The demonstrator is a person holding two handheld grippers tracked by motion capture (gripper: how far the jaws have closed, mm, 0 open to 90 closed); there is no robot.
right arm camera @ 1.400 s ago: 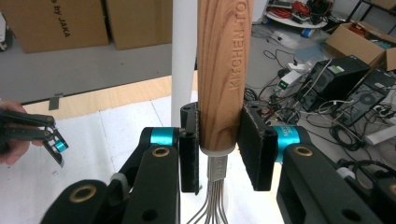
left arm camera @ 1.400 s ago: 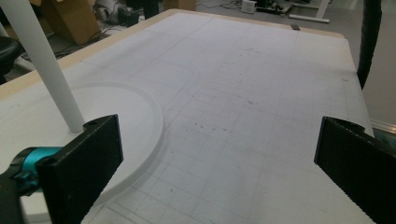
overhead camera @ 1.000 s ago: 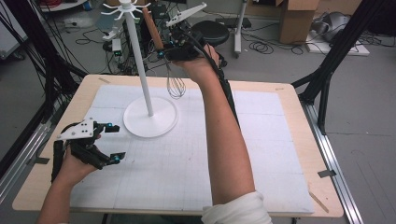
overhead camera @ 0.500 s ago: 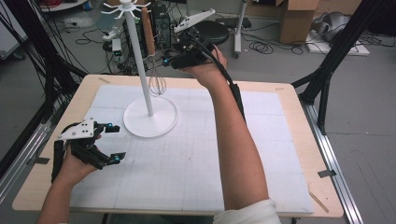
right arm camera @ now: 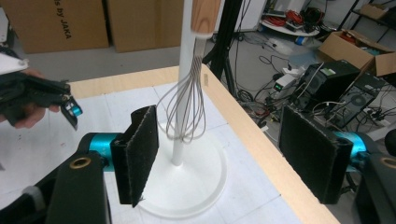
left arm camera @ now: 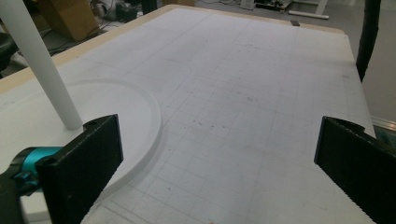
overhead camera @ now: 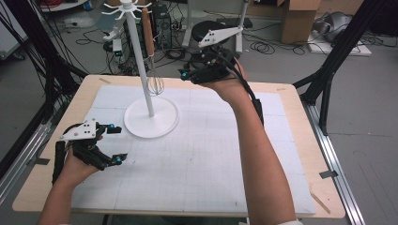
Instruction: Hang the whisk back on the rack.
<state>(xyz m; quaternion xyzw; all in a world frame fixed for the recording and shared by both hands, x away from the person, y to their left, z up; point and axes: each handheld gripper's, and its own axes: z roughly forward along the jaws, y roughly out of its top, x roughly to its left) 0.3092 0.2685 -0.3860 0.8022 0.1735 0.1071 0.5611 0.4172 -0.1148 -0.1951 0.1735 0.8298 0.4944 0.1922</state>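
Now your right gripper (overhead camera: 187, 75) hangs just to the right of the whisk (overhead camera: 155, 79), and its jaws have just been opening, with nothing between them: in the right gripper view the pads stand wide and the wire loops (right arm camera: 184, 116) sit beyond them, apart from both. The whisk hangs by its wooden handle (overhead camera: 148, 33) from one of the top hooks of the white rack (overhead camera: 151, 121), close beside the pole, its wires clear of the round base. The step in hand looks like letting go and drawing clear, so keep the jaws spread as they are and back your hand off level, away from the pole, rather than up or across, where a pad could catch a wire and set the whisk swinging or tip it off its hook. Mind the trailing cable along your forearm as well; it should not brush the rack. Watch the handle as you go: if it sways, pause until it settles and check that the hook really carries it, which is hard to tell from here. Your left gripper (overhead camera: 115, 143) rests low at the near left of the table (overhead camera: 291, 93), jaws wide and empty, just beside the rack's base; leave it there, ready to steady the base if the rack rocks.
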